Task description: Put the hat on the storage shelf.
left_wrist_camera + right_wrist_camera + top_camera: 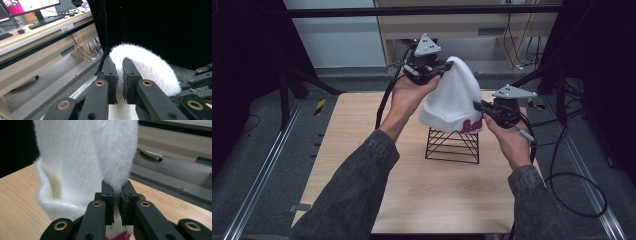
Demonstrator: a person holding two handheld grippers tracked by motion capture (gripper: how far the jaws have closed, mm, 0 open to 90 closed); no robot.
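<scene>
Pinching the white fuzzy hat [451, 97] at two spots, I hold it draped over the black wire stand [453, 145] in the middle of the wooden worktop [362, 130]. Nearest me, my right gripper [480, 108] has its fingers [107, 195] pressed together on the hat's lower edge, beside the pink lettering [471, 126]. Farther off, above the stand, my left gripper [443, 68] grips the hat's top, fingers [130, 75] clamped on the fluffy fabric. Beyond the worktop stands a desk [37, 27] with a monitor [27, 5].
</scene>
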